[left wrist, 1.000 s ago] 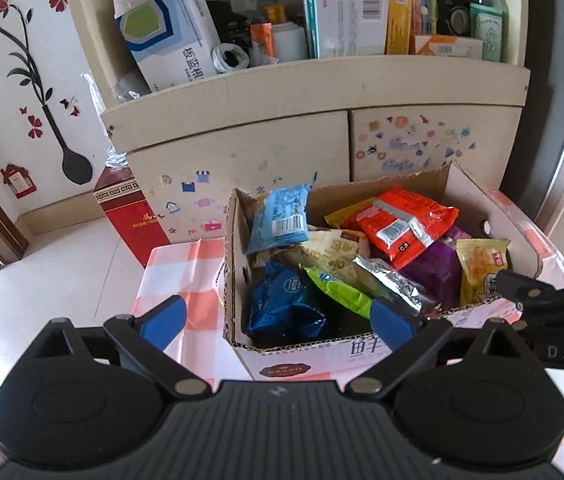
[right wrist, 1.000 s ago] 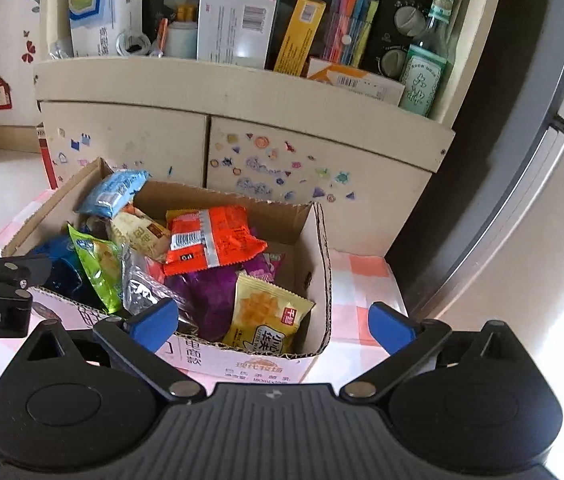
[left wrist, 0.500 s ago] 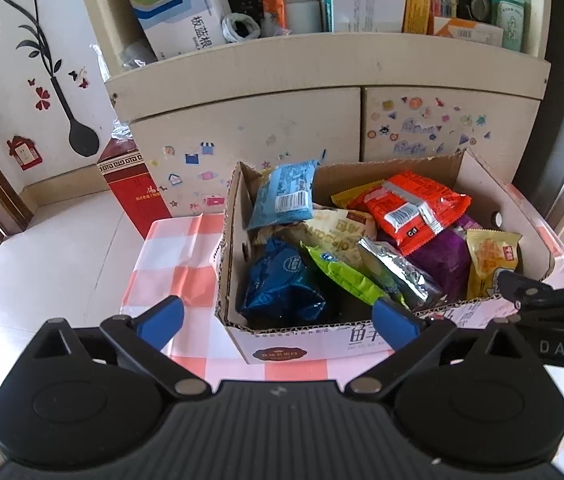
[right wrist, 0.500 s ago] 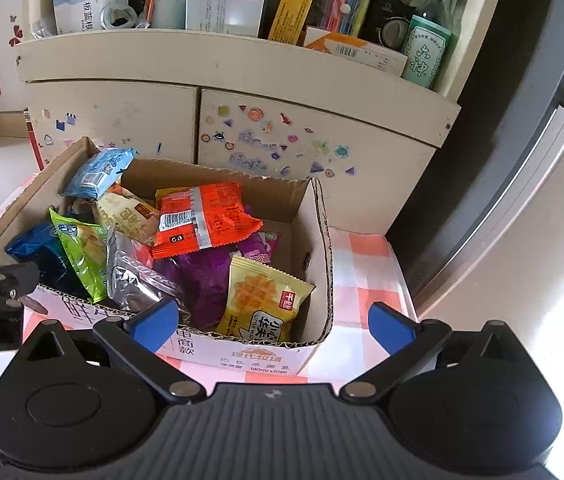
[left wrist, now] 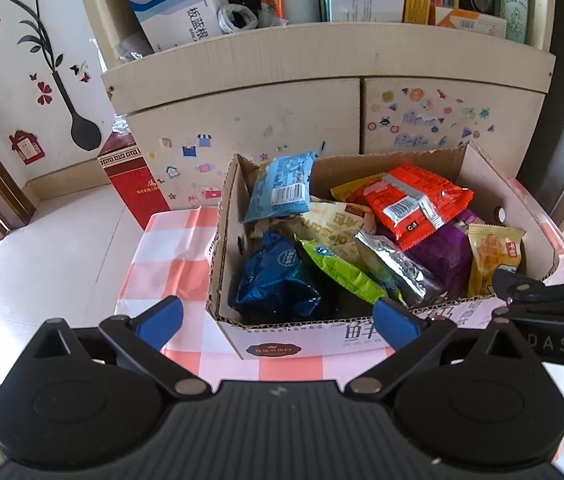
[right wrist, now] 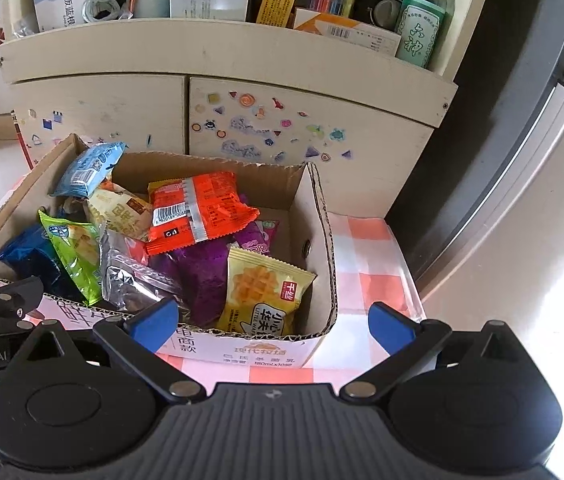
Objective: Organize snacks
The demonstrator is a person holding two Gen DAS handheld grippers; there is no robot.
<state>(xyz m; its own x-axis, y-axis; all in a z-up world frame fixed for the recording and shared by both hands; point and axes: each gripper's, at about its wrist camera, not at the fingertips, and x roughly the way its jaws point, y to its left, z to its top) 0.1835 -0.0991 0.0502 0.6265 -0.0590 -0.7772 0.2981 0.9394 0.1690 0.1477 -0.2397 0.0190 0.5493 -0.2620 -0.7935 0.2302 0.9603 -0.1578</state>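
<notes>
A cardboard box (left wrist: 517, 200) (right wrist: 315, 240) full of snack packets sits on a pink-checked cloth. Inside lie an orange packet (left wrist: 413, 202) (right wrist: 198, 210), a light blue one (left wrist: 282, 188) (right wrist: 90, 168), a dark blue one (left wrist: 278, 276), a green one (left wrist: 337, 268) (right wrist: 72, 256), a silver one (left wrist: 393, 260), a purple one (right wrist: 202, 276) and a yellow waffle one (left wrist: 489, 256) (right wrist: 262, 296). My left gripper (left wrist: 278, 318) hovers open before the box's near left wall. My right gripper (right wrist: 272, 326) hovers open at the near right corner. Neither holds anything.
A cream cabinet (left wrist: 282, 112) with stickered doors stands just behind the box, its shelf crowded with boxes and a green bottle (right wrist: 417, 24). A red carton (left wrist: 134, 184) stands on the floor to the left. A dark door frame (right wrist: 501, 120) rises at right.
Both grippers have risen and drawn back a little, so the box sits lower and farther in view. Both stay open; the snacks have not moved.
</notes>
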